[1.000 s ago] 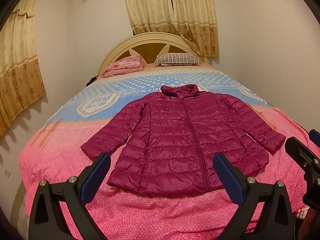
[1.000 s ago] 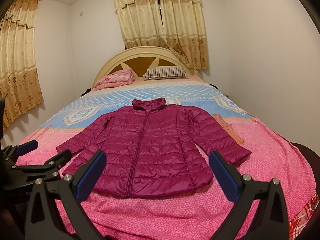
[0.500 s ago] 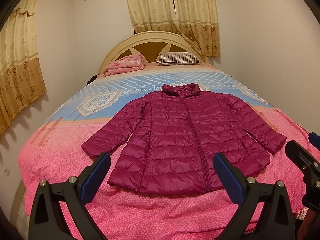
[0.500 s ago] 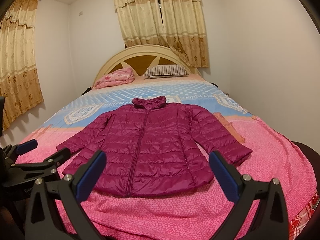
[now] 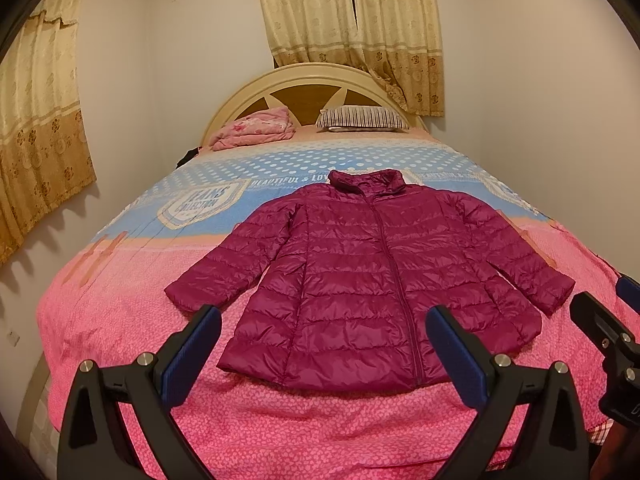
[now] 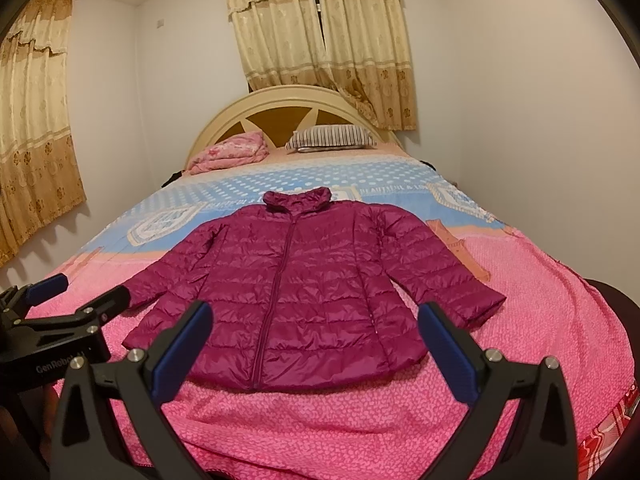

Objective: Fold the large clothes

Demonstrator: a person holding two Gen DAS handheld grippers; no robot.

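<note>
While both grippers hover at the foot of the bed (image 5: 120, 320), nothing is held.
Left gripper (image 5: 320, 344) and right gripper (image 6: 316, 340) stand spread wide, empty; magenta puffer jacket (image 5: 360, 280) lies flat, zipped, sleeves out, on the pink bedspread.

warm indoor light | sharp focus | fisheye bend, dark corners

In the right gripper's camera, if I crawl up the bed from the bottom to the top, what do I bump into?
Right gripper → purple jacket → striped pillow → headboard → curtains.
</note>
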